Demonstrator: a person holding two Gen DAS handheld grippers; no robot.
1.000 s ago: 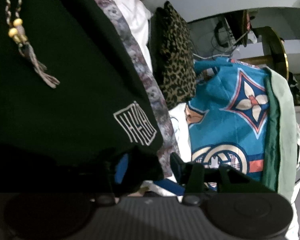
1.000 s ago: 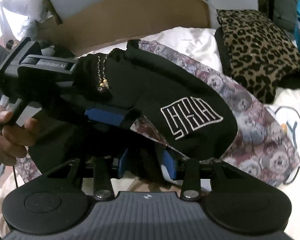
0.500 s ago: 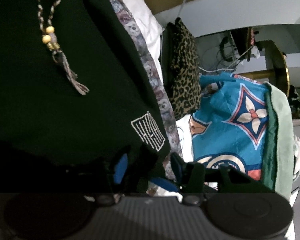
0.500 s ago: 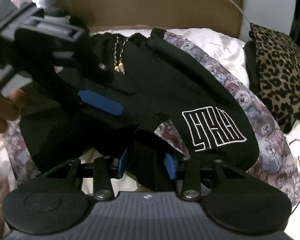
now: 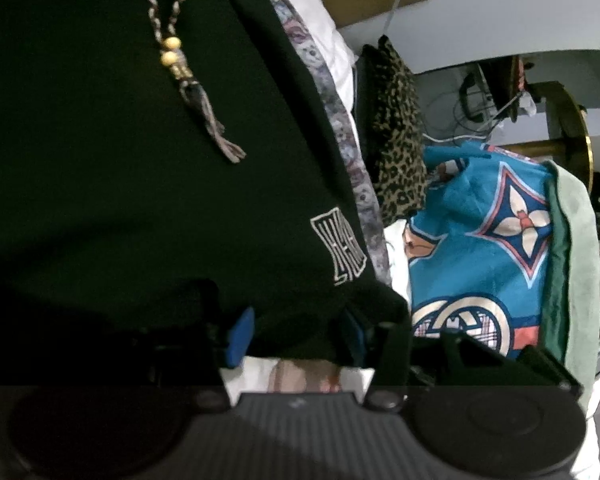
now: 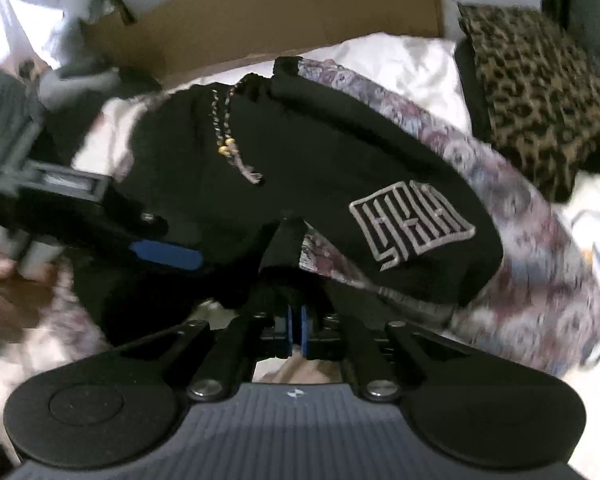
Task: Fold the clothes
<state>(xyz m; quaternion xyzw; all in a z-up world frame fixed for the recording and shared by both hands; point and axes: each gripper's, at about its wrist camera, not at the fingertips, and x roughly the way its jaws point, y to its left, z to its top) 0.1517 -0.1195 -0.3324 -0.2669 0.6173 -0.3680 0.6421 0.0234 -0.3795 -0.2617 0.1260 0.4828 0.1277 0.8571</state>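
Black shorts [image 6: 308,184] held mid-fold: we clamp their hem in the right gripper [image 6: 297,330], fabric between the left gripper [image 5: 296,334] fingers; next, lay flat.

Leopard-print cushion [image 6: 536,92] at two o'clock of the right view, brown cardboard sheet [image 6: 284,12] at twelve behind a white pillow [image 6: 412,64], teal patterned cloth [image 5: 488,248] at three o'clock of the left view, pale green cloth [image 5: 580,256] just beside it, gold-rimmed round stand [image 5: 572,136] at two
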